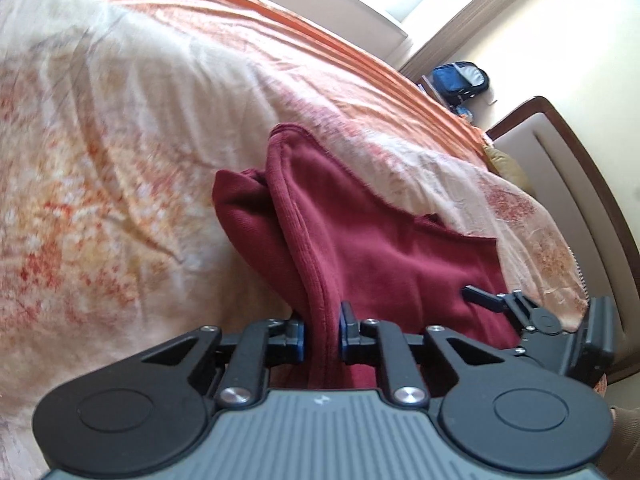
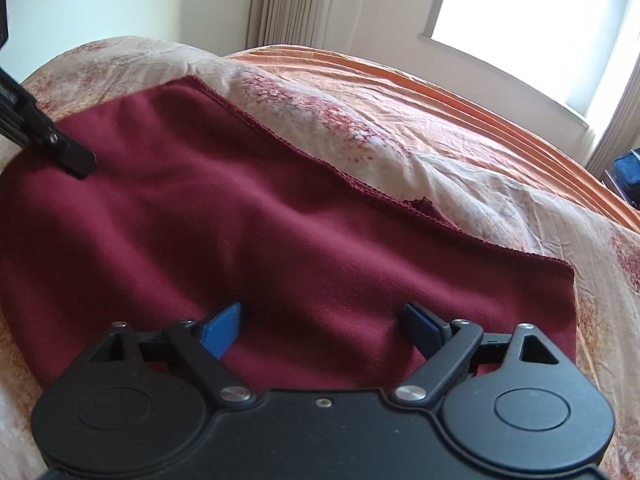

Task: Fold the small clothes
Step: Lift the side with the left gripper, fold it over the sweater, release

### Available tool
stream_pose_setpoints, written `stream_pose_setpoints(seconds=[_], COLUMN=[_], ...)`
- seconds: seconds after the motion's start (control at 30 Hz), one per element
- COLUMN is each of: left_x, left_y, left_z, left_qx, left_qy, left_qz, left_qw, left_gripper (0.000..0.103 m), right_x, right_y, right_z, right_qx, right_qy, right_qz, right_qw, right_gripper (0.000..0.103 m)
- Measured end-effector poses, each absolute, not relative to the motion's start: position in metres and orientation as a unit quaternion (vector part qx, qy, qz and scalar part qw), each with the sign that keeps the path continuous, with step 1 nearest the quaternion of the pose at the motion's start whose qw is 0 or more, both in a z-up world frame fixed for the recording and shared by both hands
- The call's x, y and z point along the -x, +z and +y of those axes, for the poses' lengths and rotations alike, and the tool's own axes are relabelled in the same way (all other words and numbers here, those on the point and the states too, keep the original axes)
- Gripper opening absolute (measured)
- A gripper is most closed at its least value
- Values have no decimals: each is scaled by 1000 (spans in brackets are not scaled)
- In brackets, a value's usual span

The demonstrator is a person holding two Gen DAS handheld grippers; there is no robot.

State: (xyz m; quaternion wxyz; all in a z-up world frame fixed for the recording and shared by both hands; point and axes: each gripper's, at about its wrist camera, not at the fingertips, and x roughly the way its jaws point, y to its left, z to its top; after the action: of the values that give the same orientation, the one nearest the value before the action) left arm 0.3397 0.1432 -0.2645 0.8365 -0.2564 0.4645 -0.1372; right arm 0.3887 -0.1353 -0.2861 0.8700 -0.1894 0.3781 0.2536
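Garment [image 1: 360,248] edge being pinched by left gripper [image 1: 322,330]; right gripper [image 2: 322,326], jaws spread, empty, being held over cloth lying toward 12 o'clock.

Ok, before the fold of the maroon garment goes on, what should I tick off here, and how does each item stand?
1. Left gripper shut on the maroon garment, hem between the pads: ok.
2. Right gripper open over the cloth, nothing pinched: ok.
3. Right gripper placed at an edge to grasp: not ok, it hangs over the middle.
4. Garment flat on the bedspread: not ok, the left side is bunched and raised.
5. Far hem unfolded: ok.
6. Layers in the left grip: cannot tell.
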Motion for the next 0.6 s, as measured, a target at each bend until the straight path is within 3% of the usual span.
stream_pose_setpoints(seconds=[0.23,0.43,0.6], left_x=[-341,-342,-347], left_y=[-255,-245,-235], left_z=[136,123,113], left_qx=[238,240,250], left_qy=[-134,-143,-153], left_qz=[467,462,456], left_qw=[841,842,841], left_gripper=[16,16,16], right_x=[-391,-432,-414], right_y=[-267,-291,-266], right_z=[-130,-106,-133], right_qx=[181,209,154], right_qy=[234,223,215], right_qz=[326,365,349], right_qw=[898,879,899], right_gripper=[87,93,91])
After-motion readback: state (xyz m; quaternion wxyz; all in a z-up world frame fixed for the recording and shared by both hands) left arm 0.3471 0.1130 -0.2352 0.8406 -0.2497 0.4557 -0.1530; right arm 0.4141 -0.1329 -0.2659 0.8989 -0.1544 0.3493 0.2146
